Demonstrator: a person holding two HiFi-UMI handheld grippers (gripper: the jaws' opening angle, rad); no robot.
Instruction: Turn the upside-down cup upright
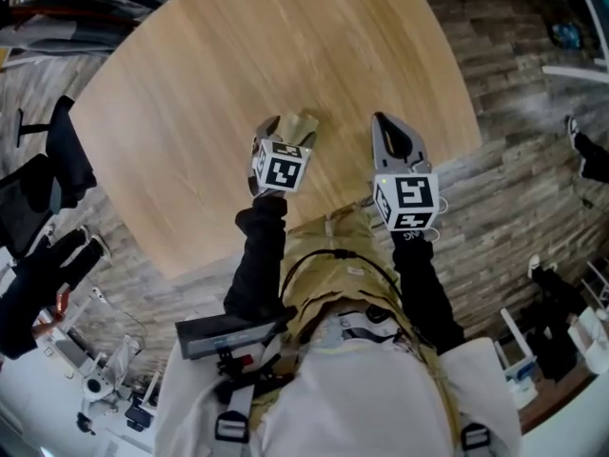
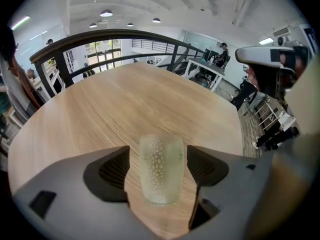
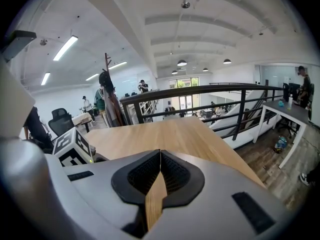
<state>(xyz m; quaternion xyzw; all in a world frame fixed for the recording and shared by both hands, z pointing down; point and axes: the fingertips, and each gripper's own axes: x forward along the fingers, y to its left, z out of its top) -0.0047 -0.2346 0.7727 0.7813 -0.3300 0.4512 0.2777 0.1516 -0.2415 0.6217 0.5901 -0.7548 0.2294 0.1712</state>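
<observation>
The left claw [image 2: 158,167] is straddling, wide open and not touching, the frosted dimpled glass cup [image 2: 161,151] standing on the pale wooden worktop [image 2: 125,94], so it is probably needing a centred, gentle mid-height squeeze before any turning, while the closed, empty right claw [image 3: 159,170] is hovering near the cup's right.

From the head view you barely see the cup [image 1: 304,125], most of it sits behind the left gripper [image 1: 288,129] and its marker cube [image 1: 281,169]. Up close the frosted wall hides which end is open, can't tell. The table [image 1: 238,65] gets cut off at the top edge of that view. People [image 2: 221,51] in the background are way too tiny to make out.
</observation>
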